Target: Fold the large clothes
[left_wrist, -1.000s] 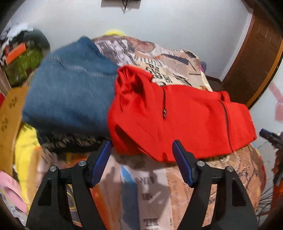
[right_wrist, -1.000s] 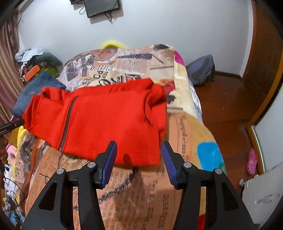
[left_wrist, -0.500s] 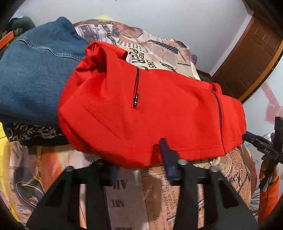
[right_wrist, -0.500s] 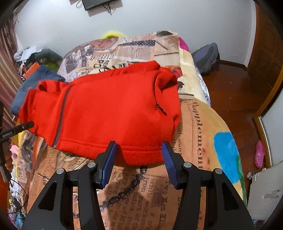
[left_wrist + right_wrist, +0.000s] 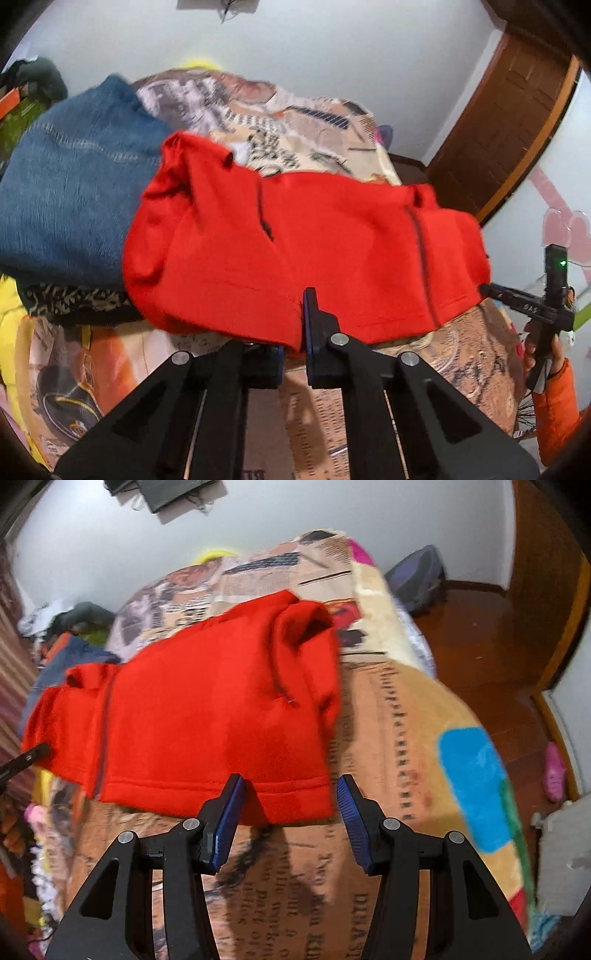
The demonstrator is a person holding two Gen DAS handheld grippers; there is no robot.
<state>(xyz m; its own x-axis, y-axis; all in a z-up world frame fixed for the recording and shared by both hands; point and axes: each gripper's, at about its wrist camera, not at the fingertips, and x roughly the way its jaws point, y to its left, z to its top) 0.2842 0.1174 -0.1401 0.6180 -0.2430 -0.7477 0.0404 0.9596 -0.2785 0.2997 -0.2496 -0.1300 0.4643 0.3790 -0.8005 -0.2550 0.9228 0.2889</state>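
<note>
As my left gripper (image 5: pixel 295 332) has just clamped onto the near hem of the red jacket (image 5: pixel 314 251), my right gripper (image 5: pixel 290 812) is closing, its jaws astride the hem's other corner but not yet pressing. The jacket lies across the bed (image 5: pixel 406 738), beside folded jeans (image 5: pixel 66 192).
</note>
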